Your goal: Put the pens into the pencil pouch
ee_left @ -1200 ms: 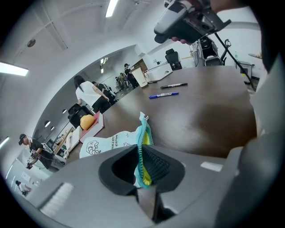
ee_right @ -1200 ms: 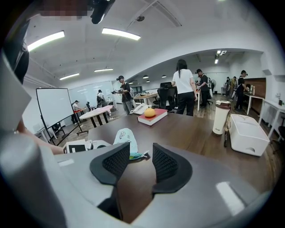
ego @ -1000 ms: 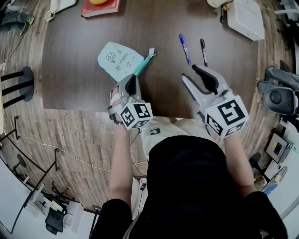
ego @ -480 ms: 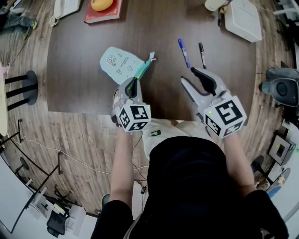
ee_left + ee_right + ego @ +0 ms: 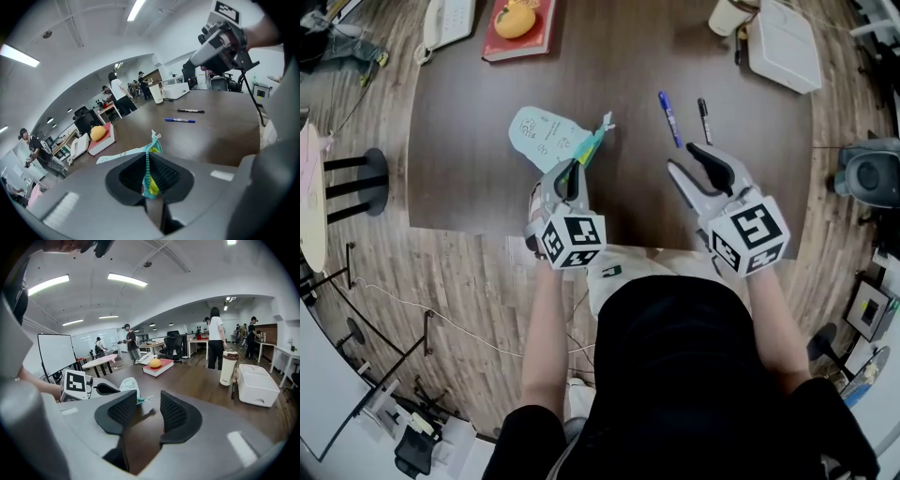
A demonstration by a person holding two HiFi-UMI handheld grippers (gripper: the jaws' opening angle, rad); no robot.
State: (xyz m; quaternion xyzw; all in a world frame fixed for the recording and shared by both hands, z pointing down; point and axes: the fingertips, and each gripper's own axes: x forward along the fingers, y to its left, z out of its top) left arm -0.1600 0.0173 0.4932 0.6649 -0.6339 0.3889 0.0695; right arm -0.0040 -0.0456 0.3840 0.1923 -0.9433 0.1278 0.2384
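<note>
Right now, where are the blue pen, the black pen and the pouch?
blue pen [image 5: 669, 117], head view, middle of barrel.
black pen [image 5: 704, 112], head view, middle of barrel.
pencil pouch [image 5: 546, 134], head view, pale printed face.

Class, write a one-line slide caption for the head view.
Left gripper pinches the zipper edge of the pencil pouch; open right gripper hovers near the blue pen and black pen.

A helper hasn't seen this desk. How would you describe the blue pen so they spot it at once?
On the dark brown table, two pens lie side by side beyond the right hand-held gripper. The blue pen is the one nearer the pale green pencil pouch; the other pen is black.
</note>
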